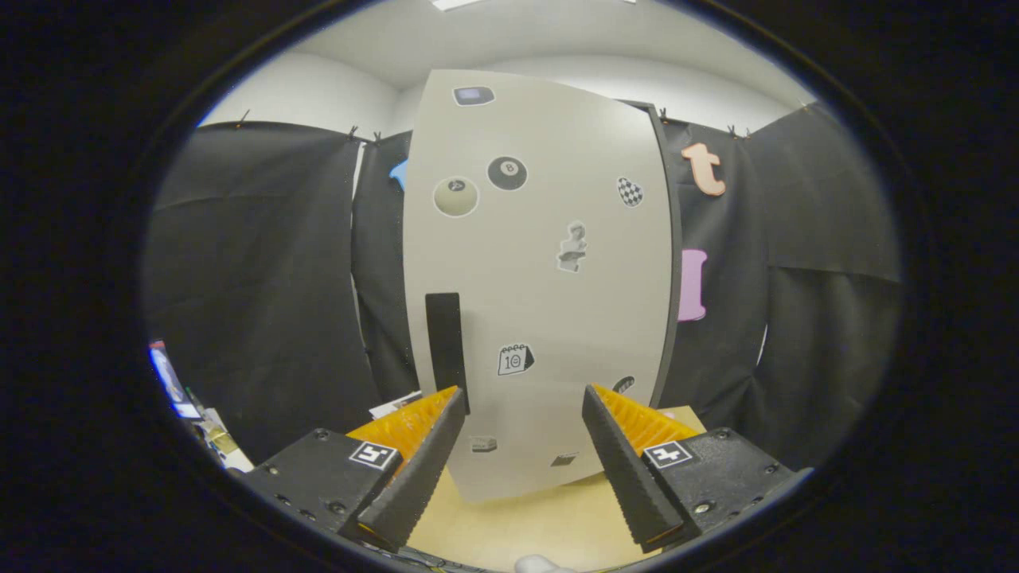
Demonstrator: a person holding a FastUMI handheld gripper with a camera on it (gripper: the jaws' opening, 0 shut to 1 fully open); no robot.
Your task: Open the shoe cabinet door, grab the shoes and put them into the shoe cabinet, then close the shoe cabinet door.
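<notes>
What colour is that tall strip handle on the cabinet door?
Black, against the pale grey sticker-covered cabinet door; the vertical strip handle shows best in the gripper view.

The shoe cabinet door [541, 278] is seen just beyond the spread fingers [418, 469], backed by the booth wall [263, 278]
</notes>
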